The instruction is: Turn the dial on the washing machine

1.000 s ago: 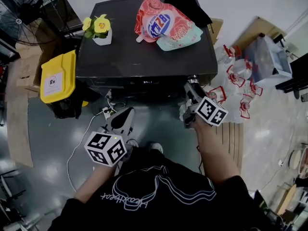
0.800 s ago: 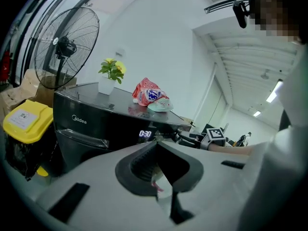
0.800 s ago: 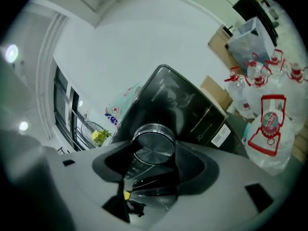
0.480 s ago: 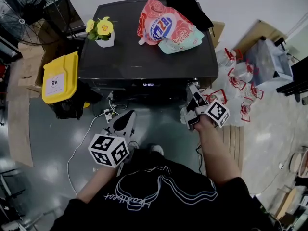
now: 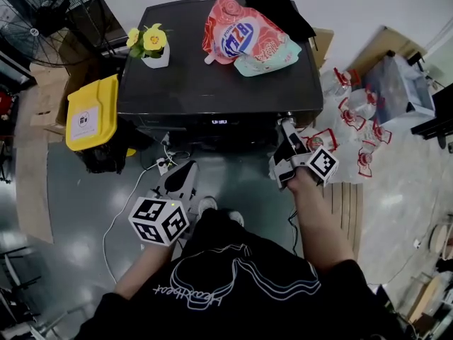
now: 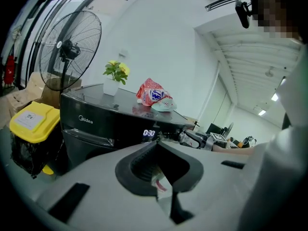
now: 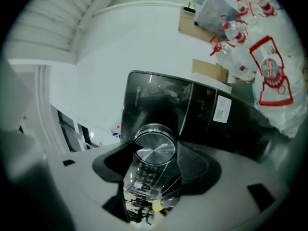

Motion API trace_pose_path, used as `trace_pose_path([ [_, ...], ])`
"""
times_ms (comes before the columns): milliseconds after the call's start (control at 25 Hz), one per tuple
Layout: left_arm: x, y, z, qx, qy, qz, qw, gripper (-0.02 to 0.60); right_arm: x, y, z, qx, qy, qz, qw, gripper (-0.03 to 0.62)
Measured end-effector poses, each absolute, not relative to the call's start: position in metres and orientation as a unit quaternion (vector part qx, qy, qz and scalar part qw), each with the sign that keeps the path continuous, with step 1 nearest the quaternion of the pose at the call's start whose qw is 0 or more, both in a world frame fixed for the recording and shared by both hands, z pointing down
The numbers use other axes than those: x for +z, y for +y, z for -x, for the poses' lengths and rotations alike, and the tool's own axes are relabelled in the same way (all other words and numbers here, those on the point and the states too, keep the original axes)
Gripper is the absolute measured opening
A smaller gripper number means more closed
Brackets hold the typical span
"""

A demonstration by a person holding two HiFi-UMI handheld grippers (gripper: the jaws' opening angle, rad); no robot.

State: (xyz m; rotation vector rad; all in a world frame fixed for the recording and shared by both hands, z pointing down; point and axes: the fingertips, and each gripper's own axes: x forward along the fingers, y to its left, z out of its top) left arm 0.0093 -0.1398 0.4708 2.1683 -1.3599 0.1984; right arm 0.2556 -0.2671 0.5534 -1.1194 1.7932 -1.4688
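The black washing machine (image 5: 212,83) stands in front of me, its front display (image 5: 219,122) lit. My right gripper (image 5: 285,126) reaches to the panel's right end. In the right gripper view the silver dial (image 7: 155,153) sits between the two dark pads, and the right gripper (image 7: 154,150) is shut on it. In the head view the dial is hidden behind the jaws. My left gripper (image 5: 185,170) hangs low in front of the machine, away from it. Its jaws meet at the tip in the left gripper view (image 6: 156,143), with nothing held.
On the machine's top stand a flower pot (image 5: 150,44) and detergent bags (image 5: 244,34). A yellow-lidded bin (image 5: 92,112) and a fan (image 5: 42,13) are at the left. Packed water bottles (image 5: 354,119) and a clear box (image 5: 400,83) are at the right. A white cable (image 5: 131,190) lies on the floor.
The right gripper has twisted on the dial; its marker cube has rolled and shifted slightly right. Lit digits now show on the front panel. The left gripper has barely moved.
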Motion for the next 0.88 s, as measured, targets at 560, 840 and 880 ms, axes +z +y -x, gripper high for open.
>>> trace_pose_path([
  [560,0.462,-0.142,-0.011,0.08,-0.499,-0.817,0.278,0.005,0.521,-0.253,-0.235,-0.091,0.819,0.545,-0.154,0.383],
  [840,0.466,-0.147,-0.01,0.082,-0.494,-0.818,0.285,0.005,0.527,-0.254,-0.228,0.085,0.765,0.56,-0.306,0.365],
  [880,0.467,-0.148,-0.01,0.083,-0.493,-0.818,0.285,0.005,0.528,-0.256,-0.229,0.088,0.76,0.566,-0.308,0.362],
])
